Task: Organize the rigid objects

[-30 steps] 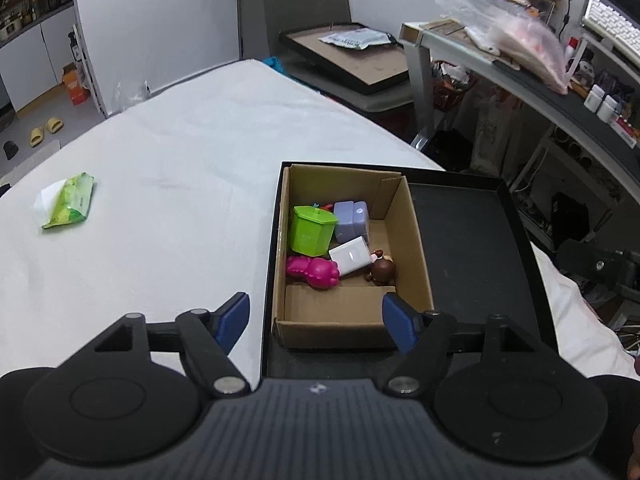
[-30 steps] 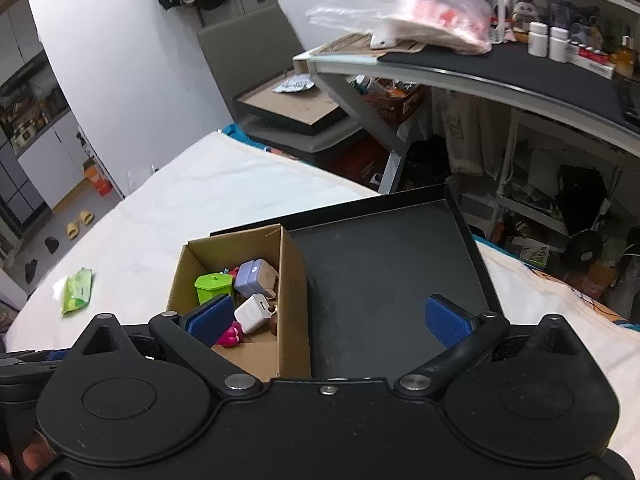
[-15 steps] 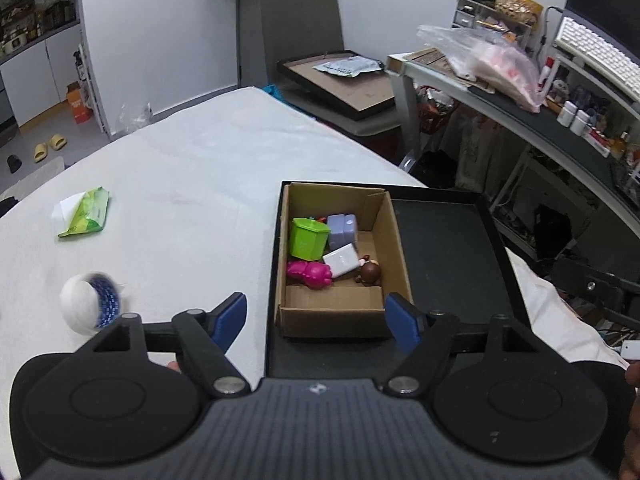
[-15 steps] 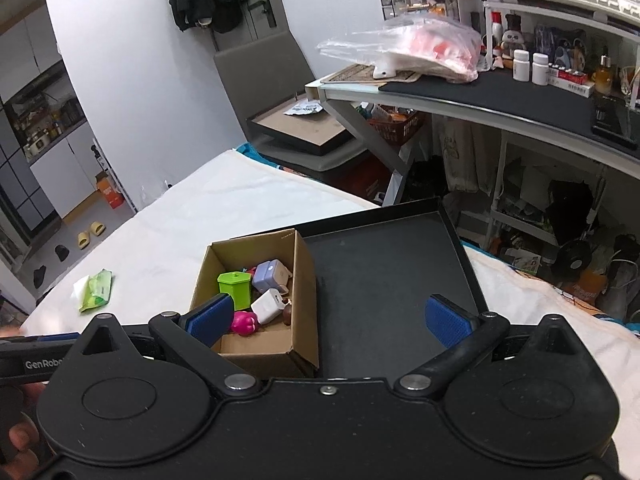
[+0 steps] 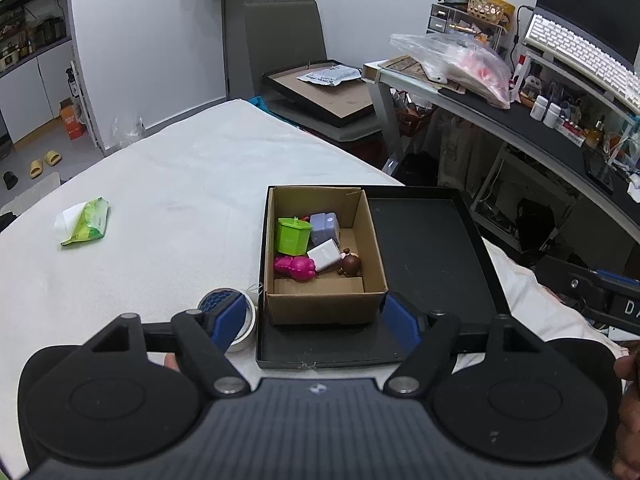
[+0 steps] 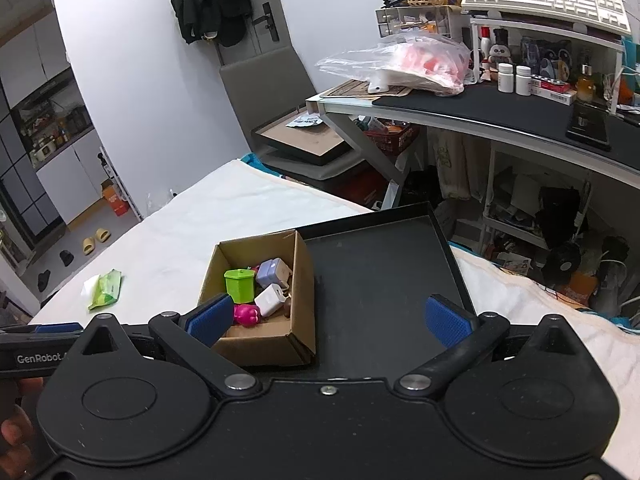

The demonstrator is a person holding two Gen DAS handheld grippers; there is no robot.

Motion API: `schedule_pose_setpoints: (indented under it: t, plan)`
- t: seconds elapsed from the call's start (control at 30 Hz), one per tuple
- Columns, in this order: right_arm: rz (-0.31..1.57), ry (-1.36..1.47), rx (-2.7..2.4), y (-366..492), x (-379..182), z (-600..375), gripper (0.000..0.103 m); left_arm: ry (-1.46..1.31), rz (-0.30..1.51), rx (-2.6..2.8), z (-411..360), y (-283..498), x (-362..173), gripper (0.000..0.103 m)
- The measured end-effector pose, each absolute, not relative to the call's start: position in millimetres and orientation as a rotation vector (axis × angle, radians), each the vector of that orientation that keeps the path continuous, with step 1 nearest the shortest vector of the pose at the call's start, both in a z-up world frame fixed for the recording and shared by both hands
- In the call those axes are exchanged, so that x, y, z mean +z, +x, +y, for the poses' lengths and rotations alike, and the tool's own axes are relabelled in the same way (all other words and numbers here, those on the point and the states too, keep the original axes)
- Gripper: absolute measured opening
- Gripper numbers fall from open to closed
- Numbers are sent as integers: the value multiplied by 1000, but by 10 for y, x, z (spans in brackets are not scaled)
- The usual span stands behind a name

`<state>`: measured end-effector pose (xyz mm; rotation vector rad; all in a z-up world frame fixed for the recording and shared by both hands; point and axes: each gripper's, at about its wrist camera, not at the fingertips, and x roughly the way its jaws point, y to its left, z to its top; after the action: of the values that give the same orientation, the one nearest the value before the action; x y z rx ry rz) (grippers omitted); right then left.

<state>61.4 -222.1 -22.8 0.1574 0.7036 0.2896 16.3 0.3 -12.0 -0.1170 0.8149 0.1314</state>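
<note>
A cardboard box (image 5: 378,258) (image 6: 306,280) stands in the left part of a black tray (image 5: 432,248) (image 6: 380,276) on the white table. In the box lie a green cup (image 5: 293,234) (image 6: 239,285), a lilac block (image 5: 324,227) (image 6: 273,271), a white charger (image 5: 325,255) (image 6: 269,299), a pink toy (image 5: 294,267) (image 6: 247,315) and a brown figure (image 5: 351,264). A roll of tape (image 5: 244,322) lies left of the tray, partly behind my left fingertip. My left gripper (image 5: 316,320) is open, above the box's near end. My right gripper (image 6: 328,318) is open and empty over the tray.
A green wipes packet (image 5: 87,227) (image 6: 105,289) lies on the table at the left. A desk (image 6: 480,120) with a keyboard, bottles and a plastic bag stands at the right. A grey chair (image 5: 288,40) carrying a framed board stands beyond the table.
Both grippers have pulled back and risen, so the box and tray look smaller. The tape roll came into view at the left and now lies beside the tray.
</note>
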Motion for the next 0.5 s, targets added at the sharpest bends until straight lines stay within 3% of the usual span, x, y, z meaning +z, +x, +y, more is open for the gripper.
schedule_pose_setpoints:
  t: [0.5]
  plan:
    - [659,172,288,454,-93,-2349,103,-95,812,131,-73,46,-55,76]
